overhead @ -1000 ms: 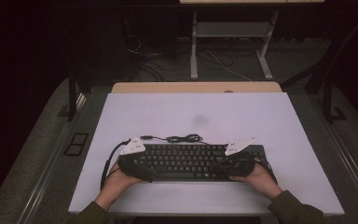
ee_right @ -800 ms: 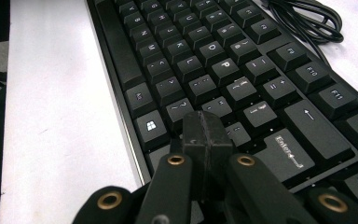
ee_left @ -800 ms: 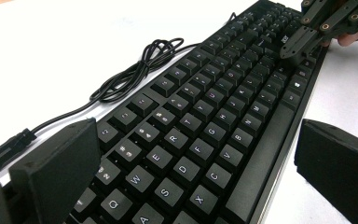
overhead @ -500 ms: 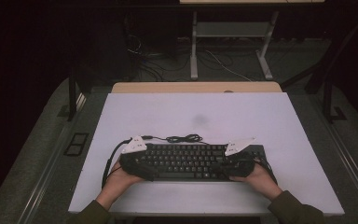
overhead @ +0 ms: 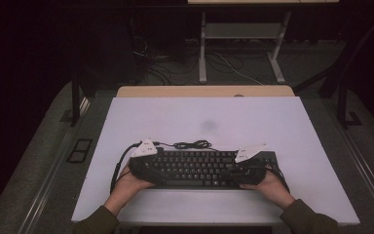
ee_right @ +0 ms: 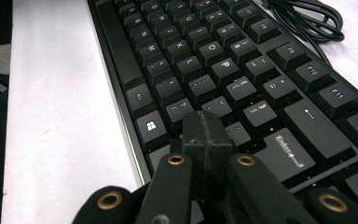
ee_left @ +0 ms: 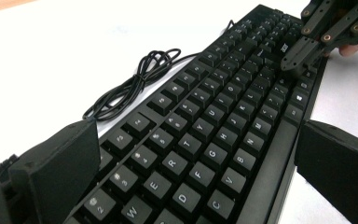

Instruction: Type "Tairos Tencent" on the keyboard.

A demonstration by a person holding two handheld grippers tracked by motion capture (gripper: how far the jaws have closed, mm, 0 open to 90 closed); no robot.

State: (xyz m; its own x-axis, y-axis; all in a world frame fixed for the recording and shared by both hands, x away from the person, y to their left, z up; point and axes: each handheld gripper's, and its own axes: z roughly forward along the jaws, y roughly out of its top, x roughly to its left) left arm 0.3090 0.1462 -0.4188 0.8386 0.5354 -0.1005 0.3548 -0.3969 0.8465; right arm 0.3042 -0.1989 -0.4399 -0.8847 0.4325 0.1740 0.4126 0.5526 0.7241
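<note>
Our left claw (ee_left: 200, 154) is spread wide, jaws straddling the black keyboard (overhead: 202, 168) at its left end, front and back edges between them without contact we can confirm. Our right claw (ee_right: 207, 135) is closed, tips pressed together on keys near Enter; the coiled cable (ee_left: 135, 81) lies beyond the left claw on the white surface (overhead: 224, 117).

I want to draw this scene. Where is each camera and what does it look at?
High view: above the person's side, looking down on the white table; both forearms show.
Left gripper view: on the left gripper, open jaws astride the keyboard.
Right gripper view: on the right gripper, shut jaws on the keys.
All share the keyboard and its coiled cable.
</note>
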